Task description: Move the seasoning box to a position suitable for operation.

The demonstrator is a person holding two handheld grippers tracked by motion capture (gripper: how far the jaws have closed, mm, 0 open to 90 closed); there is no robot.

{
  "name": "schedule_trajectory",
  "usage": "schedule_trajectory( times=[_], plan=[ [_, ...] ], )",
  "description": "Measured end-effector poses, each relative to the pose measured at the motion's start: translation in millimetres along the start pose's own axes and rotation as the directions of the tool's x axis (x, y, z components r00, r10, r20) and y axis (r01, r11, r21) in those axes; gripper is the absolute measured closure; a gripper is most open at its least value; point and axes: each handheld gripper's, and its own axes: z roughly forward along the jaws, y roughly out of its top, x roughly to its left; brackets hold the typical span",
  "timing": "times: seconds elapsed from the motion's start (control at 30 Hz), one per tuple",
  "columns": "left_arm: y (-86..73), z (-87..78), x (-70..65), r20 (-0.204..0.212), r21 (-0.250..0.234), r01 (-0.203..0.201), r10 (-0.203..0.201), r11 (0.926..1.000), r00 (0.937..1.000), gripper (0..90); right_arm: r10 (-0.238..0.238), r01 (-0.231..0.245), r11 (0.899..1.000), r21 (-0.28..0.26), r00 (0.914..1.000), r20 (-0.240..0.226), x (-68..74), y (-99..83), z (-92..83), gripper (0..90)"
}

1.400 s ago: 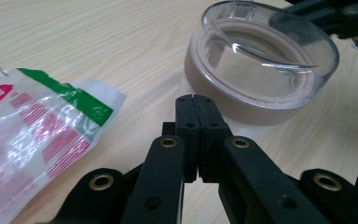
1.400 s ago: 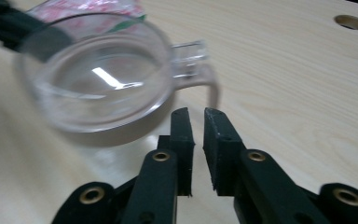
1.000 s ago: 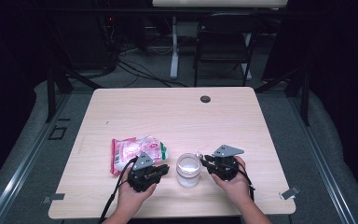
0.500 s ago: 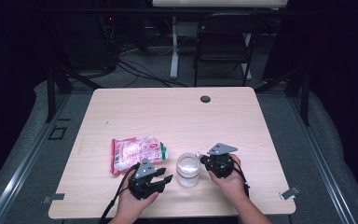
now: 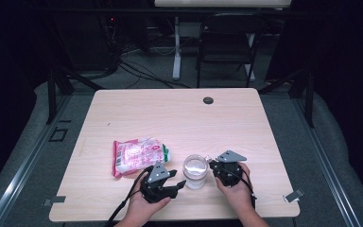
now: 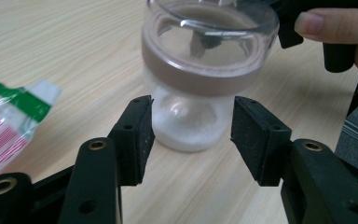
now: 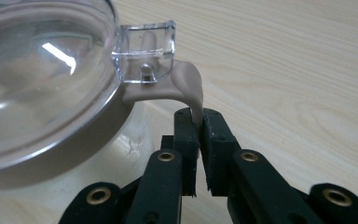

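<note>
R gripper is pinched tight on the jar's tan lid tab, which hangs down just beside the rim. L gripper has just been opening; pads stand apart either side of the jar base, not pressing. Jar stands upright at the table front edge, btwn both hands. Snack bag lies left.

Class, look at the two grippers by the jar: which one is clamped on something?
The right gripper: its jaws pinch the jar's beige latch tab. The left gripper stands open before the jar.
</note>
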Motion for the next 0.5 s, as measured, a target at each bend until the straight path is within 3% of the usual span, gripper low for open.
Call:
schedule_trajectory(
  times=[0.13,0.23,0.5],
  plan=[
    [2.5,5.8,-2.8,0.019,0.008,0.002,-0.002,1.0000,0.9998,43.6,-0.015,0.015,1.000,0.007,0.9997,-0.020,3.6,-5.6,-7.8,83.4],
    [4.1,6.8,-4.2,0.005,0.025,-0.027,0.027,0.9993,0.9996,40.5,-0.022,0.022,1.000,0.001,0.9994,-0.026,5.6,-9.1,-12.8,82.3],
    [5.6,6.8,3.6,0.022,0.044,-0.010,0.009,0.9990,0.9997,40.6,-0.026,0.026,1.000,0.000,0.9973,-0.068,4.5,-14.4,-21.7,81.8]
  ],
)
